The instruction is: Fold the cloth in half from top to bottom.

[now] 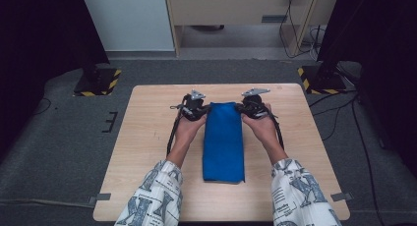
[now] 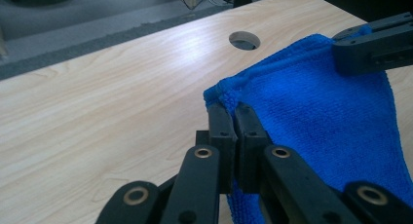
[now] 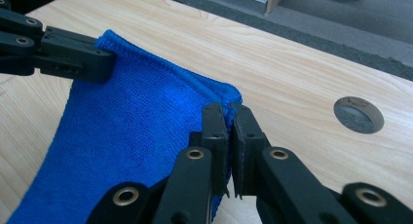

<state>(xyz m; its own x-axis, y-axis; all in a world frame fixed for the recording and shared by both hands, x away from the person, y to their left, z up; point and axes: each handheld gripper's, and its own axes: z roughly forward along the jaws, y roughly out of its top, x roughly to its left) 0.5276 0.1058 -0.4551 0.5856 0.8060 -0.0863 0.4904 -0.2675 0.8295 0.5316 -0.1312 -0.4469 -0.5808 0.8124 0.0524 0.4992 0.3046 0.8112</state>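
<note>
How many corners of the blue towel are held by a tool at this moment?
2: the left tool pinches the blue towel at its far left corner, the right tool at its far right corner.

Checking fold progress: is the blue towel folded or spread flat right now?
Folded. The blue towel lies as a narrow lengthwise strip on the table, with doubled layers at the far corner pinched by the left hand-held gripper.

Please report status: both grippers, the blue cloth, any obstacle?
Left gripper shut on blue cloth, far left corner. Right gripper shut on far right corner. Cloth folded lengthwise on table. Nothing in the way.
</note>
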